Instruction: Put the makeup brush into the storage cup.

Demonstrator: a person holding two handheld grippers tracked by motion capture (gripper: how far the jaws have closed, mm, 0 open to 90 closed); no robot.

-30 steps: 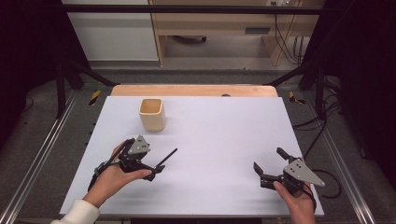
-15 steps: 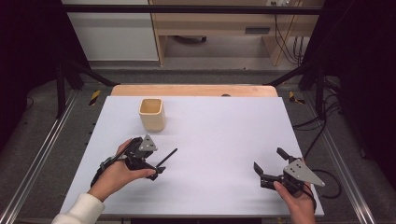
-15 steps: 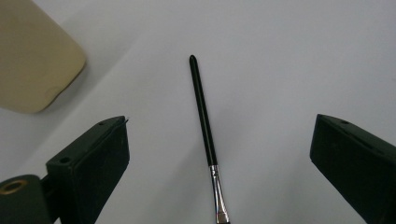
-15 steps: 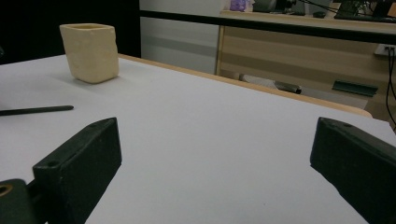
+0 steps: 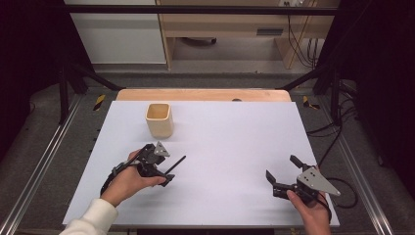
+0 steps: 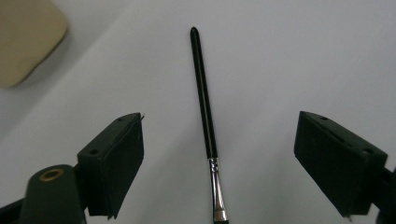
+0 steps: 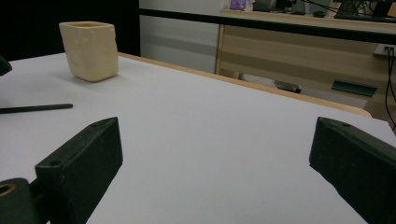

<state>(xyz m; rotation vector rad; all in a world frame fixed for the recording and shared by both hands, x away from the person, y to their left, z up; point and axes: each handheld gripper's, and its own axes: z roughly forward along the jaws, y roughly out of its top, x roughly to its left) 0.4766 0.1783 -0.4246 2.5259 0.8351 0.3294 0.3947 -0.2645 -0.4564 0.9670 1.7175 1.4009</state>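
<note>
A thin black paintbrush [image 5: 176,164] lies flat on the white table sheet [image 5: 235,137], seen as a black handle with a metal ferrule [image 6: 205,107]. My left gripper [image 5: 164,172] straddles the brush, one jaw on each side and neither touching it. In the left gripper view [image 6: 218,122] the jaws stand apart; they have just been closing, with the brush between them. A cream square cup [image 5: 159,120] stands upright beyond the left hand. My right gripper [image 5: 281,167] rests open near the front right with nothing between its jaws [image 7: 215,130]. From there the cup [image 7: 89,44] and the brush tip [image 7: 35,108] lie far left.
The sheet's wooden far edge [image 5: 205,94] borders a drop to the floor. Metal rails [image 5: 44,156] run along both sides. Cables [image 5: 337,132] trail off the right side. A wooden bench [image 5: 230,29] stands behind the table.
The left hand has edged forward and slightly down over the brush, and its jaws stand a little narrower. The right hand, the cup and the brush have not moved.
</note>
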